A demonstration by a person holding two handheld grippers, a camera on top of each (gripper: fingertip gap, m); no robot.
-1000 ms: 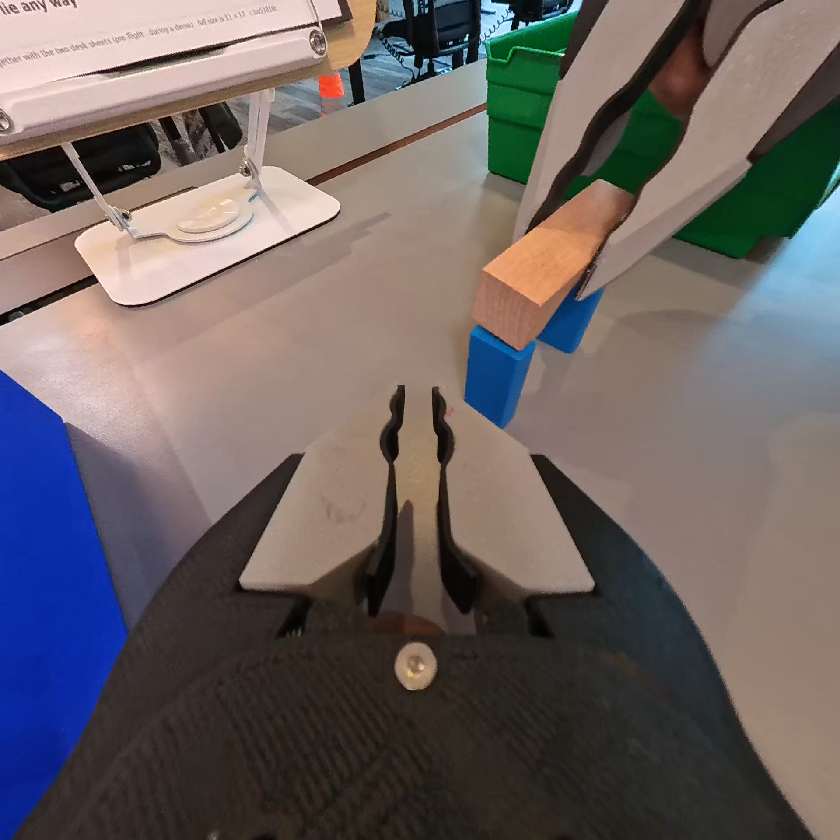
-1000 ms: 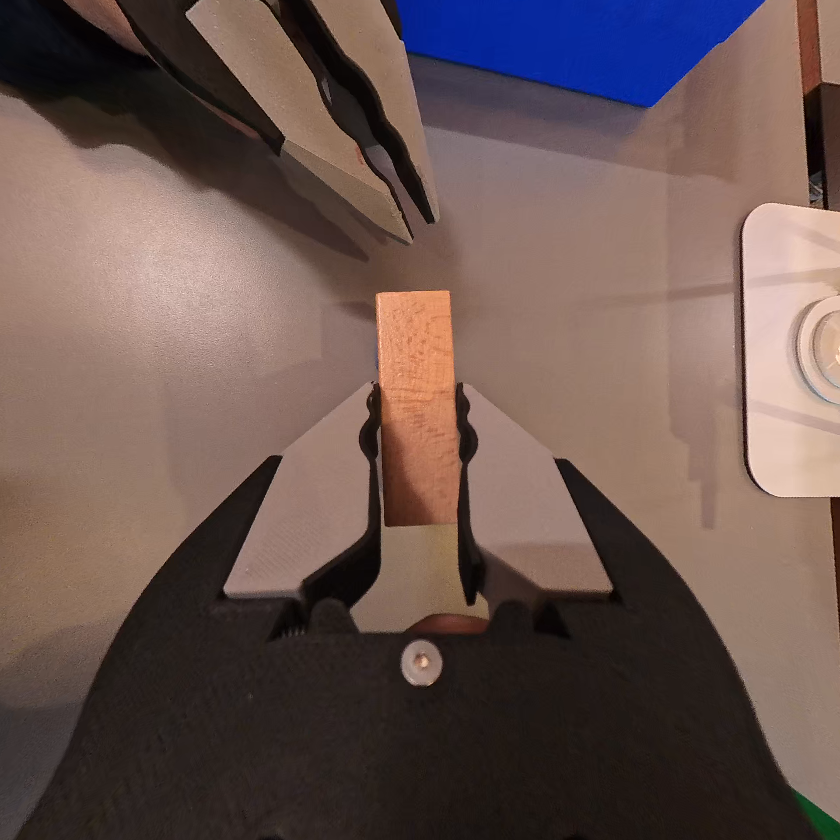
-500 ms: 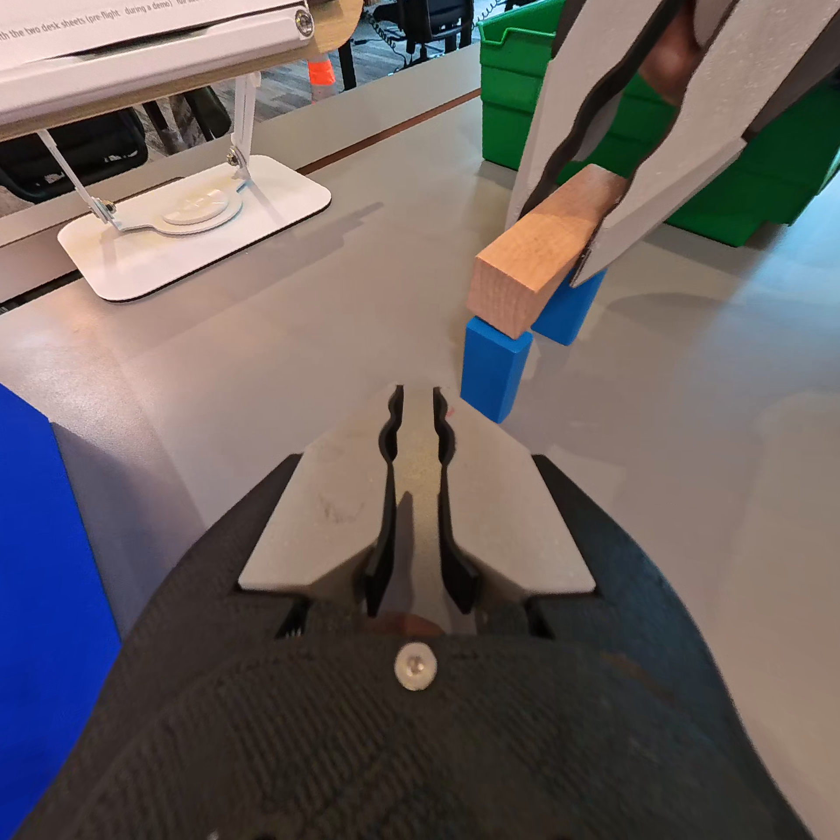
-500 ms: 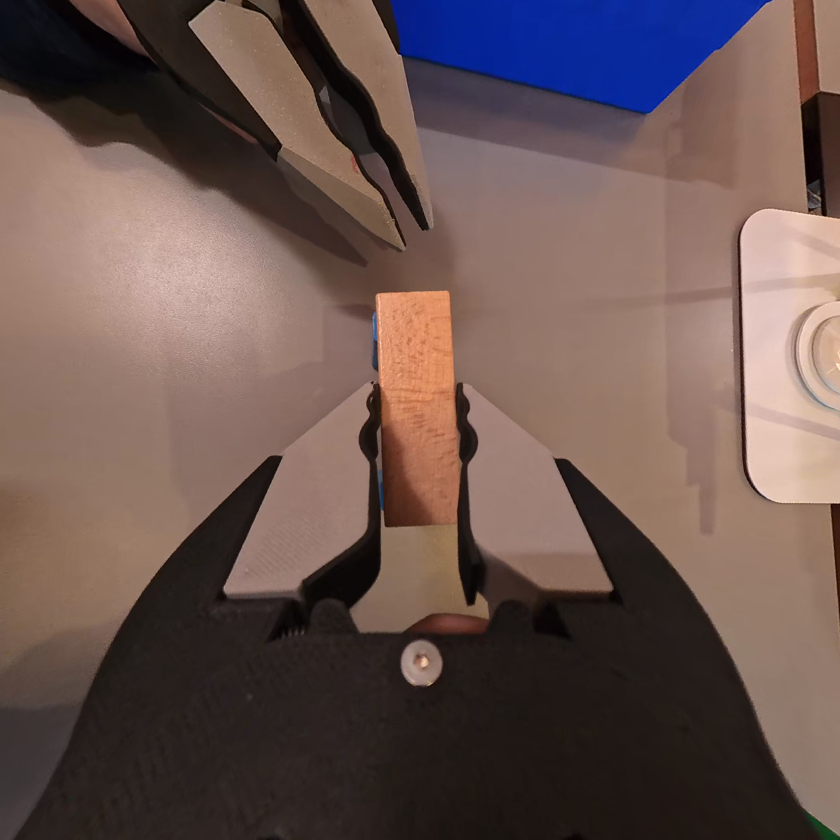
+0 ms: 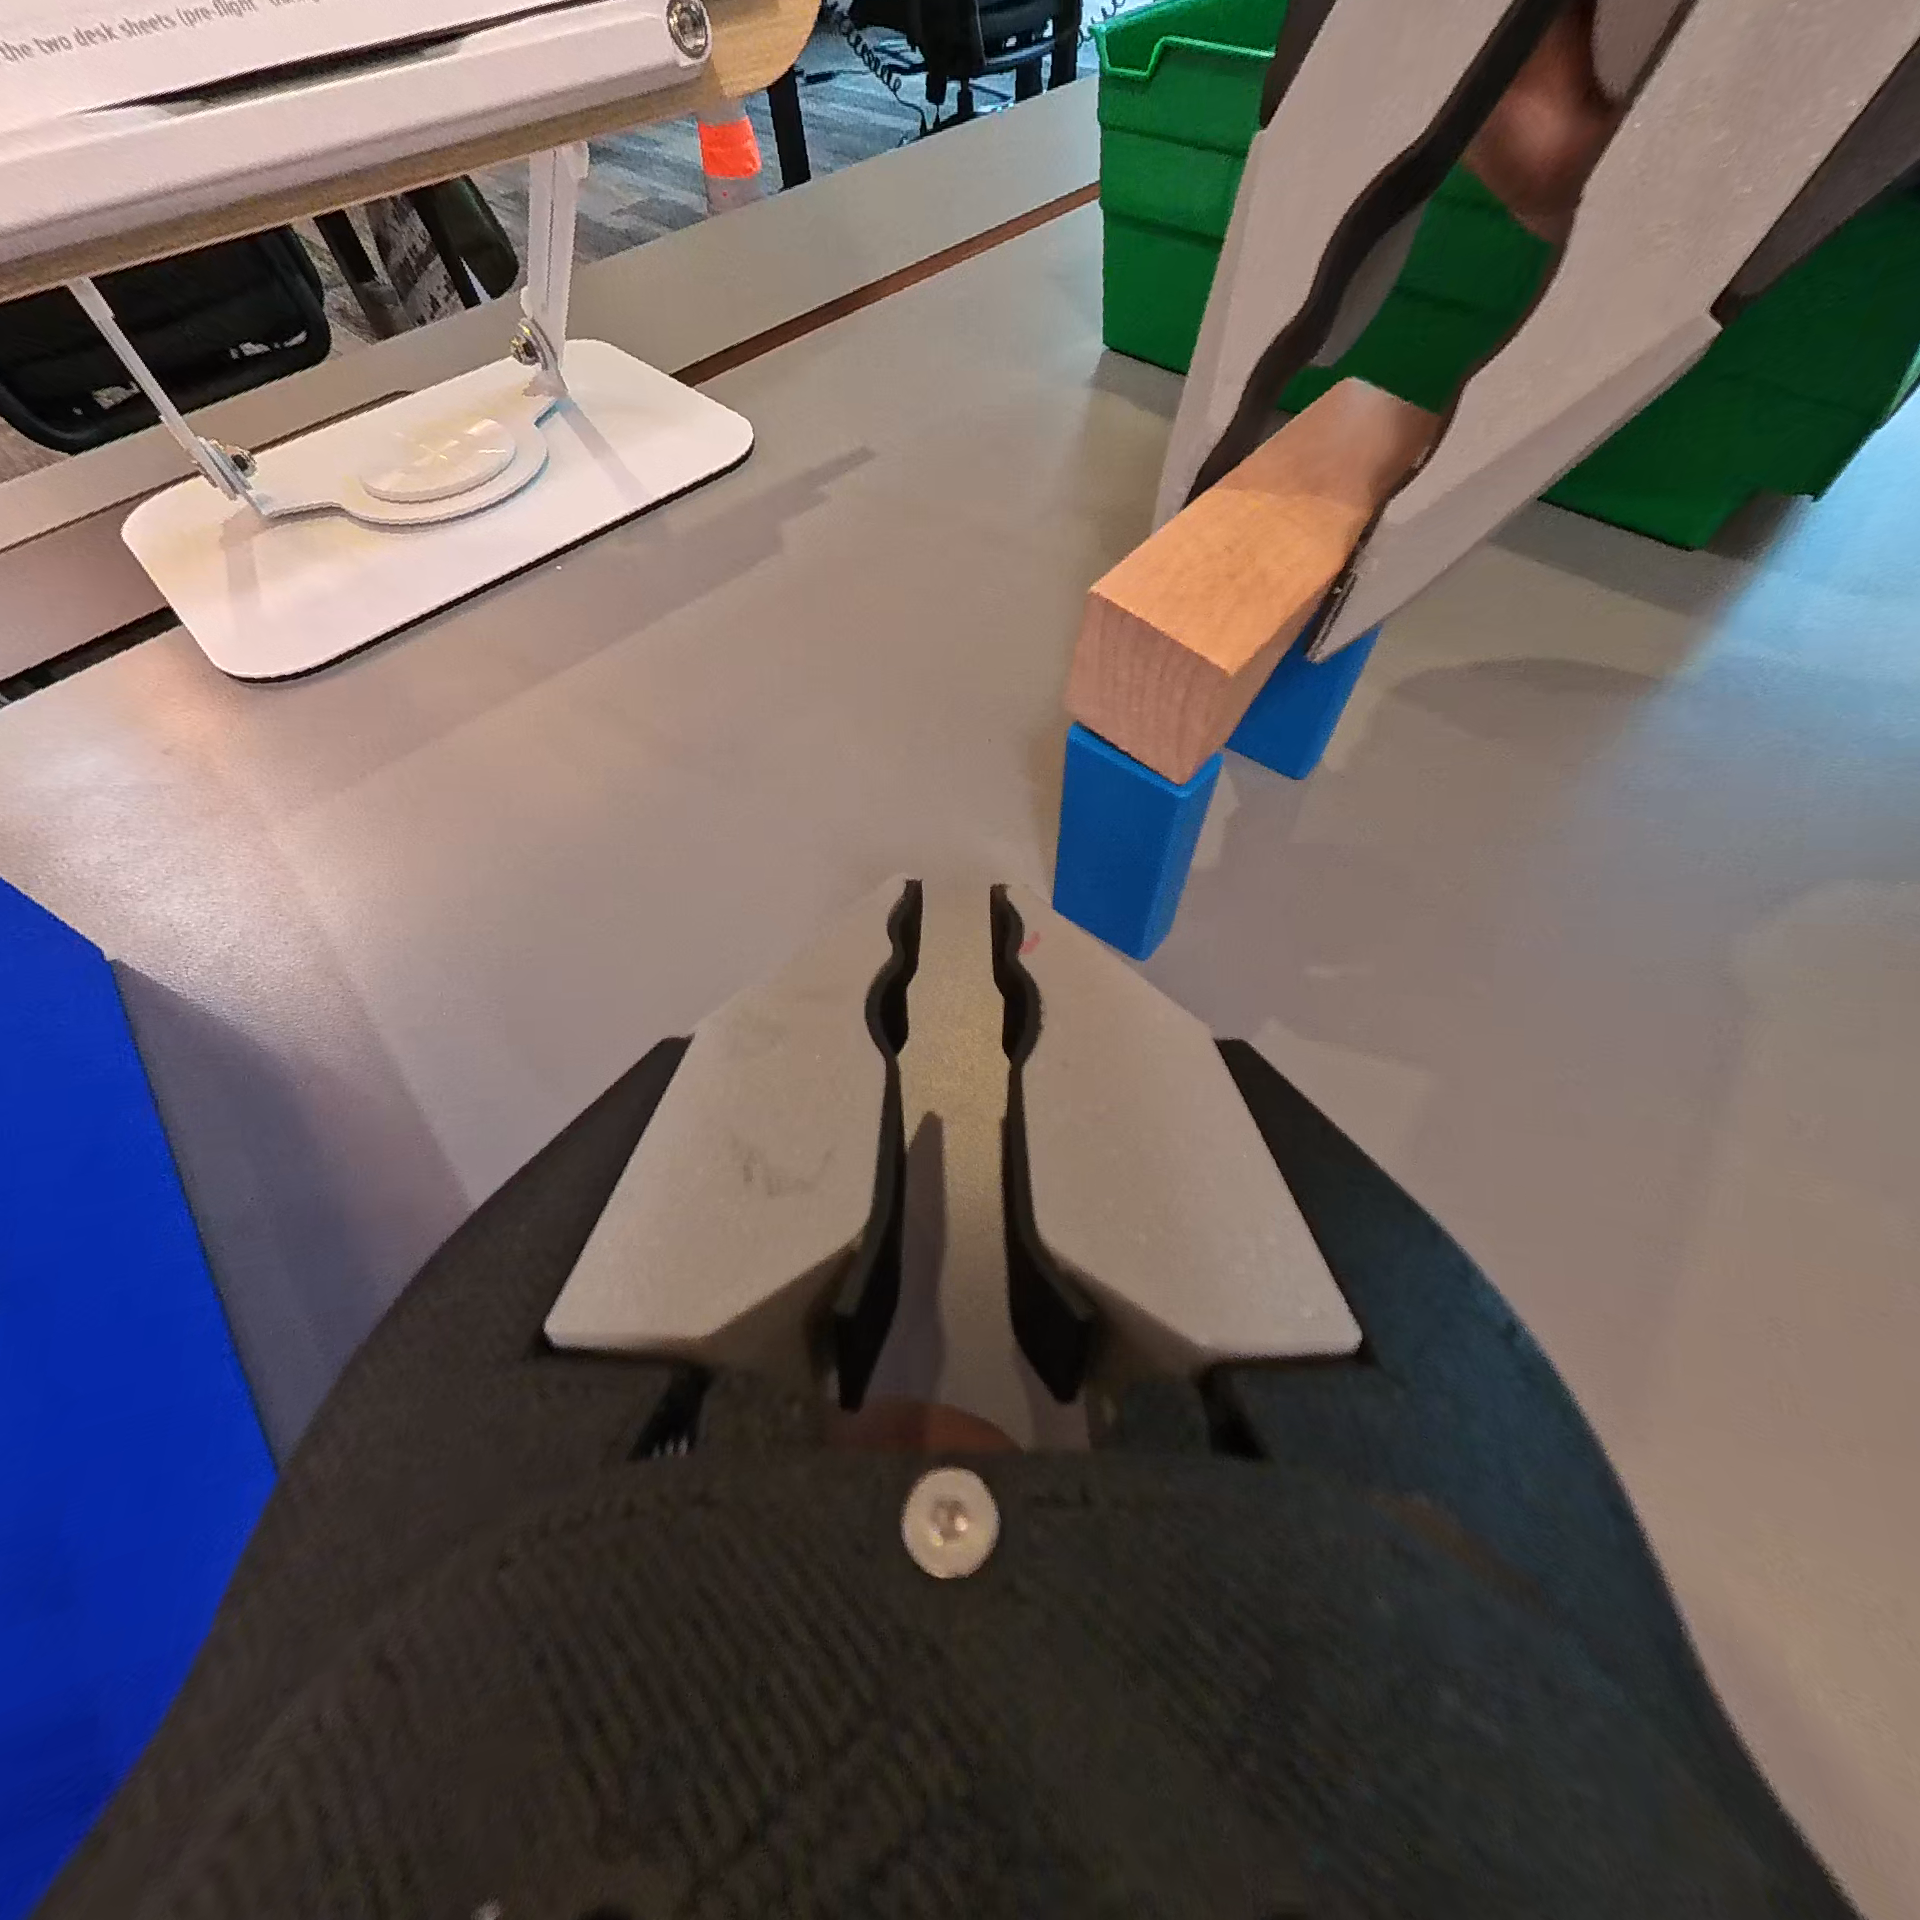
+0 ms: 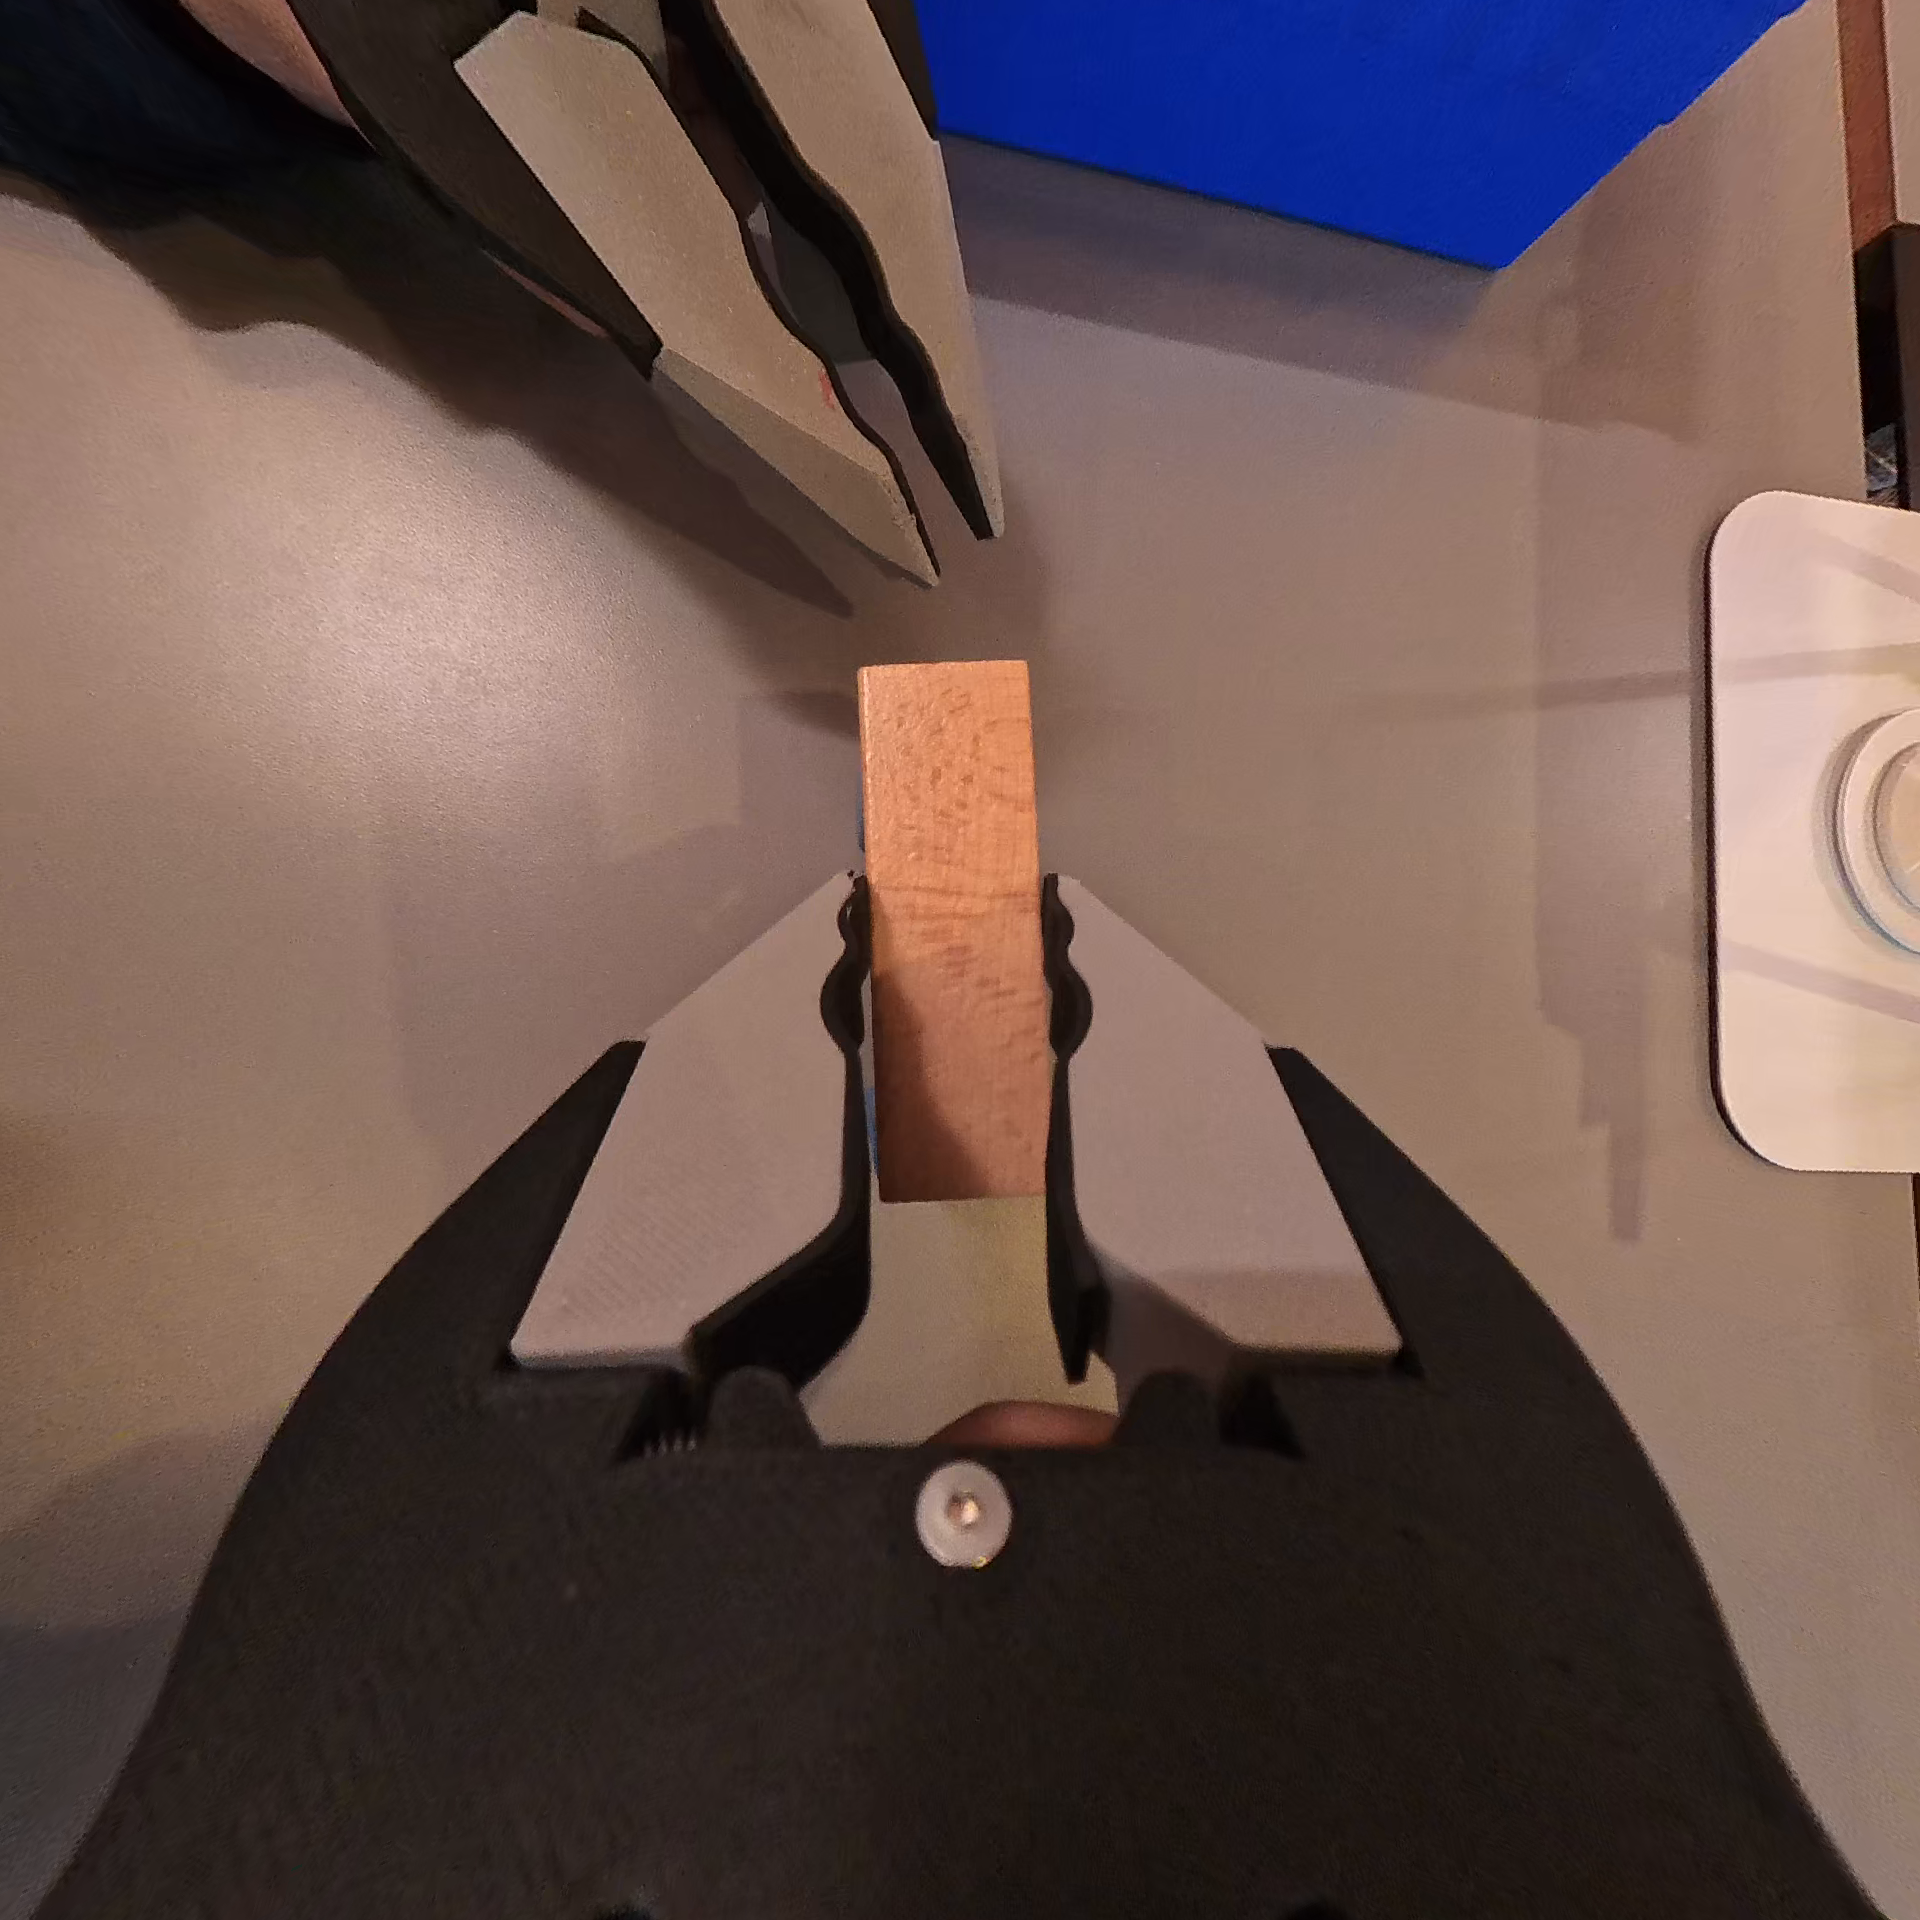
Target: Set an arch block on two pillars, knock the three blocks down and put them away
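Now: one arch block (image 5: 1216, 613) in right claw (image 6: 954, 894), two blue pillars (image 5: 1127, 836).

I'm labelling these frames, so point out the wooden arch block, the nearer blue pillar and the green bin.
wooden arch block (image 5: 1226, 582), left wrist view, top face.
nearer blue pillar (image 5: 1117, 852), left wrist view, front face.
green bin (image 5: 1174, 239), left wrist view, side wall.
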